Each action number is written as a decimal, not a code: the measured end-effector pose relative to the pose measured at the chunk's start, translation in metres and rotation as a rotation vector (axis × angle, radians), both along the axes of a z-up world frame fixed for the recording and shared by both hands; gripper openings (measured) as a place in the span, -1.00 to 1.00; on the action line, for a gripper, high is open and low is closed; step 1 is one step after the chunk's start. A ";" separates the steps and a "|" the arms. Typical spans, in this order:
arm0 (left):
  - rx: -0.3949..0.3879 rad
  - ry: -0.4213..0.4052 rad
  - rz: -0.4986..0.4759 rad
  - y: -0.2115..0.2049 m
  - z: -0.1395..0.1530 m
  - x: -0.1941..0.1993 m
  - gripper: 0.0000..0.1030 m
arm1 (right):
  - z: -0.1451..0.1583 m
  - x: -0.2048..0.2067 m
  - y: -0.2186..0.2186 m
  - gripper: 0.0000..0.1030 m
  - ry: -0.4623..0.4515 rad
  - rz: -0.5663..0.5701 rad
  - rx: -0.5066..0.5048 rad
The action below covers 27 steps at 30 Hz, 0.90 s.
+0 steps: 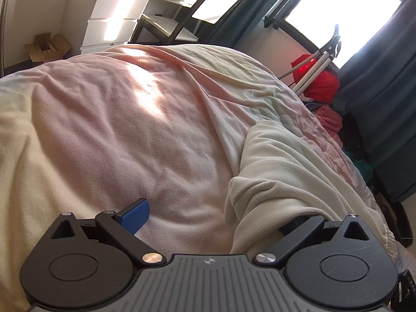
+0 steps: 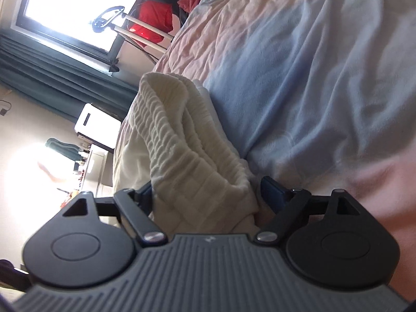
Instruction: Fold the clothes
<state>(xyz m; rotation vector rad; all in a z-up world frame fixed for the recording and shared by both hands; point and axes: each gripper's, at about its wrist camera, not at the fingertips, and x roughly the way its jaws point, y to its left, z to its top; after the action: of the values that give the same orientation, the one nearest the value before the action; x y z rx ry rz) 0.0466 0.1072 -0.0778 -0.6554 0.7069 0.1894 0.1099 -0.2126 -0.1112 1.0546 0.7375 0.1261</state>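
A cream knit garment (image 1: 275,161) lies bunched on the pink blanket (image 1: 135,119) of the bed. In the left wrist view its ribbed edge drapes over the right side of my left gripper (image 1: 215,215) and hides that finger. The other blue finger (image 1: 135,215) is bare, and the jaws stand wide apart with nothing pinched. In the right wrist view the garment's gathered ribbed band (image 2: 182,156) runs between the two blue fingers (image 2: 273,192) of my right gripper (image 2: 208,189). Those jaws are spread wide; the cloth fills most of the gap, with a sliver of space at the right finger.
The blanket (image 2: 299,78) shows pale blue and pink in the right wrist view. A red cloth (image 1: 319,78) on a white stand, a pile of coloured clothes (image 1: 330,122), teal curtains (image 1: 377,104) and a bright window flank the bed. White drawers (image 1: 111,26) and a dark chair (image 1: 166,26) stand beyond it.
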 end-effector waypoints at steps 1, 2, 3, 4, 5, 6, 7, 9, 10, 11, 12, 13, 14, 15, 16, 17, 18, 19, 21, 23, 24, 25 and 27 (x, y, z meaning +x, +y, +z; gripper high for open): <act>-0.006 0.001 0.007 0.001 0.000 0.000 0.96 | 0.002 0.003 0.002 0.67 0.000 0.024 0.020; -0.014 0.002 0.013 0.003 -0.001 0.000 0.96 | 0.006 0.003 0.004 0.67 -0.018 0.042 0.025; -0.022 0.003 0.019 0.004 -0.001 0.000 0.96 | 0.010 0.003 0.006 0.68 -0.040 0.059 0.028; -0.029 0.004 0.026 0.005 -0.002 -0.001 0.96 | 0.014 0.000 0.007 0.68 -0.073 0.062 0.046; -0.032 0.004 0.030 0.006 -0.002 -0.001 0.96 | 0.018 -0.003 0.007 0.68 -0.107 0.064 0.068; -0.033 0.004 0.034 0.006 -0.002 -0.001 0.96 | 0.020 -0.004 0.008 0.68 -0.125 0.064 0.072; -0.031 0.004 0.033 0.006 -0.002 -0.001 0.96 | 0.020 -0.003 0.010 0.67 -0.117 0.071 0.054; -0.024 0.005 0.033 0.005 -0.001 -0.001 0.96 | 0.018 0.001 0.015 0.67 -0.081 0.090 0.007; -0.020 0.006 0.033 0.005 -0.001 0.000 0.96 | 0.015 0.003 0.018 0.67 -0.053 0.103 -0.014; -0.021 0.005 0.034 0.005 -0.001 0.000 0.96 | 0.011 0.006 0.020 0.66 -0.024 0.116 -0.034; -0.021 0.005 0.035 0.006 0.000 0.000 0.96 | 0.009 0.007 0.020 0.66 -0.012 0.118 -0.024; -0.021 0.004 0.037 0.006 0.000 0.000 0.96 | 0.007 0.008 0.019 0.66 -0.001 0.119 -0.010; -0.021 0.004 0.038 0.006 0.000 0.000 0.96 | 0.010 0.006 0.018 0.66 -0.017 0.118 0.006; -0.021 0.004 0.039 0.007 0.000 0.000 0.96 | 0.014 0.005 0.016 0.66 -0.036 0.117 0.023; -0.022 0.003 0.041 0.007 0.000 0.000 0.96 | 0.018 0.004 0.015 0.67 -0.056 0.115 0.040; -0.026 0.002 0.048 0.008 0.000 0.000 0.96 | 0.022 0.002 0.014 0.67 -0.076 0.114 0.057; -0.029 0.000 0.055 0.009 0.000 0.000 0.96 | 0.026 0.001 0.012 0.67 -0.095 0.112 0.074; -0.034 -0.001 0.061 0.010 0.000 -0.001 0.96 | 0.030 -0.001 0.011 0.67 -0.115 0.111 0.091; -0.040 -0.003 0.075 0.012 0.000 -0.001 0.96 | 0.040 -0.006 0.008 0.67 -0.194 0.097 0.145; -0.043 -0.003 0.085 0.014 0.000 -0.002 0.96 | 0.048 -0.010 0.007 0.67 -0.262 0.089 0.164; -0.044 -0.003 0.088 0.014 0.000 -0.002 0.96 | 0.047 -0.009 0.008 0.67 -0.254 0.086 0.151; -0.038 -0.002 0.086 0.013 0.000 -0.002 0.96 | 0.045 -0.009 0.009 0.67 -0.241 0.082 0.137; -0.026 0.000 0.082 0.012 0.000 -0.002 0.96 | 0.042 -0.008 0.011 0.67 -0.215 0.076 0.108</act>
<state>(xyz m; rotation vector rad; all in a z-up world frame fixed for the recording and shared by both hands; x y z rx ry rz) 0.0447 0.1192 -0.0775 -0.7099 0.6836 0.2564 0.1018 -0.2021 -0.0688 1.0964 0.5801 0.3425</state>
